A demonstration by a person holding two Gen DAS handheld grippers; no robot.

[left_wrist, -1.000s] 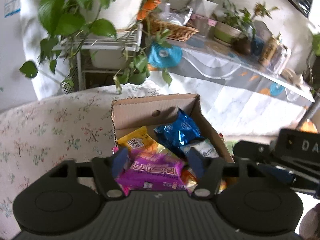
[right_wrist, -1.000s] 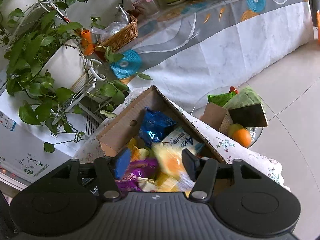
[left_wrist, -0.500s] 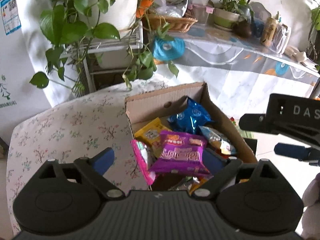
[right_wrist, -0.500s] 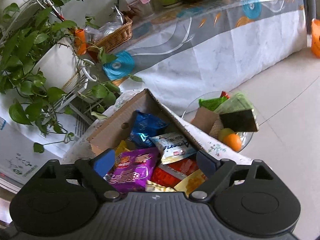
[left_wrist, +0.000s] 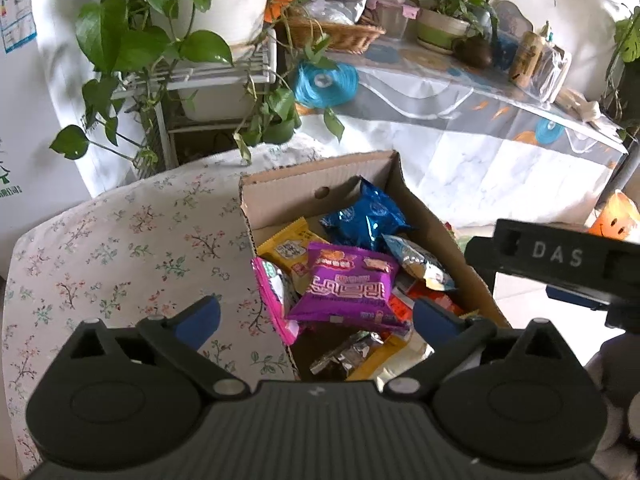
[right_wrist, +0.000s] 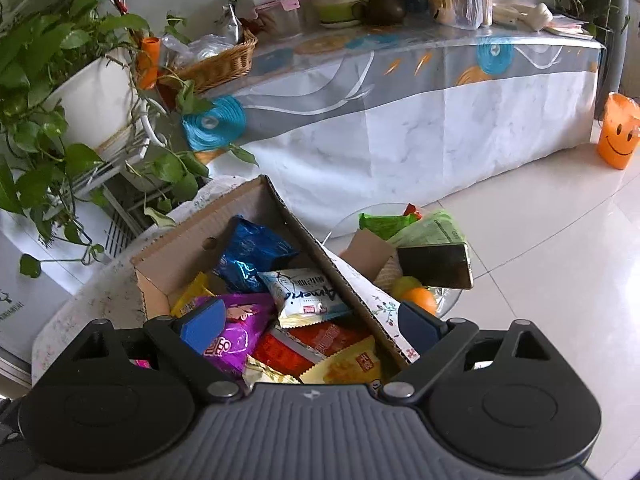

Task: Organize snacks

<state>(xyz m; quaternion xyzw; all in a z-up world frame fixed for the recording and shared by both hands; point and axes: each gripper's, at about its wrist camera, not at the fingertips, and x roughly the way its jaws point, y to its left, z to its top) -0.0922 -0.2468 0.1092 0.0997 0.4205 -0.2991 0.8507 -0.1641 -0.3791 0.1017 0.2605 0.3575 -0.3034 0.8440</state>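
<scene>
both tongs, left (left_wrist: 316,320) and right (right_wrist: 308,322), are opening wide and hold nothing now; the purple pack (left_wrist: 346,284) they let go lies in the box (left_wrist: 320,176), so that snack looks put away.

Both views are bright with soft daylight and mostly sharp. Glare washes the glossy floor tiles (right_wrist: 560,240) and the clear cover on the long table (left_wrist: 460,96). The foil snack packets (left_wrist: 360,220) catch small highlights. Fisheye distortion bows the table edge and walls, and the corners darken slightly. Shadows are faint.
</scene>
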